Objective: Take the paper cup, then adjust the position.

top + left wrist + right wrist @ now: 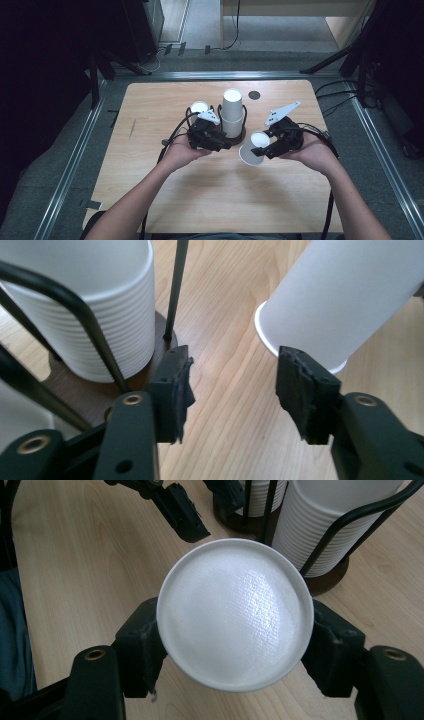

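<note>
A tall stack of white paper cups (pixel 232 112) stands in a black wire holder (pixel 243 131) at the table's middle; the stack (pixel 100 305) fills the left of the left gripper view. My left gripper (pixel 225 142) sits just left of the holder's base, and its jaws (pixel 232 370) stand open over bare wood with nothing between them. My right gripper (pixel 261 146) is shut on a single white paper cup (pixel 248 152), held tilted just right of the holder. That cup's bottom (pixel 235 615) faces the right gripper's camera, with a pad (pixel 142 630) pressing each side. The cup's rim (pixel 300 335) lies just beyond the left jaws.
A second, shorter stack of white cups (pixel 199 107) stands left of the tall one, behind my left gripper. A small black round spot (pixel 254 94) marks the table's far edge. Bare wood stretches along the near side and both ends of the table (pixel 150 170).
</note>
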A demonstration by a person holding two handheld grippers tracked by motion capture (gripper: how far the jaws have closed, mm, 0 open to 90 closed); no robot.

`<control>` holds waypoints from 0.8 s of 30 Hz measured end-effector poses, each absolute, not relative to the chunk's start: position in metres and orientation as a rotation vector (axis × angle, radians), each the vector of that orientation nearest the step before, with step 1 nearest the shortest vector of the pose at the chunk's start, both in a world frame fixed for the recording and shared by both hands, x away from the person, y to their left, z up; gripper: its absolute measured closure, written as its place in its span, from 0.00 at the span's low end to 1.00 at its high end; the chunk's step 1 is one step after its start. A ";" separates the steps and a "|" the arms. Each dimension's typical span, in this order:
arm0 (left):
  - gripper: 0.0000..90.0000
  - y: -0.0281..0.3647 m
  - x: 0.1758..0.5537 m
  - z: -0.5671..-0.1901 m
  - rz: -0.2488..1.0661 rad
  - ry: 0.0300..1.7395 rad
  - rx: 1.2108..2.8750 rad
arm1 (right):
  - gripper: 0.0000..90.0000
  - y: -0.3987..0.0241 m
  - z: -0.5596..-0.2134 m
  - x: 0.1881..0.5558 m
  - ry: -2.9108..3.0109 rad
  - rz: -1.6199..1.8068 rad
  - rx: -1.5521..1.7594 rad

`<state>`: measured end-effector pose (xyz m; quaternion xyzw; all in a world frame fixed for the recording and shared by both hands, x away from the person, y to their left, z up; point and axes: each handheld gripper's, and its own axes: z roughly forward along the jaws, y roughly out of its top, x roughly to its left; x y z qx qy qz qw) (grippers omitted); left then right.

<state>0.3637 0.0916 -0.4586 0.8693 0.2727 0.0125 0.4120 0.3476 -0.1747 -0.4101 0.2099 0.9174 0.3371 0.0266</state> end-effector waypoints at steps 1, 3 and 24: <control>0.51 0.093 0.362 -0.459 0.030 0.684 2.183 | 0.37 -0.174 -0.412 0.347 2.838 1.045 0.648; 0.49 0.094 0.361 -0.460 0.031 0.676 2.184 | 0.37 -0.173 -0.416 0.346 2.841 1.042 0.648; 0.29 0.125 0.348 -0.472 -0.117 0.586 2.227 | 0.37 -0.147 -0.454 0.342 2.884 1.070 0.609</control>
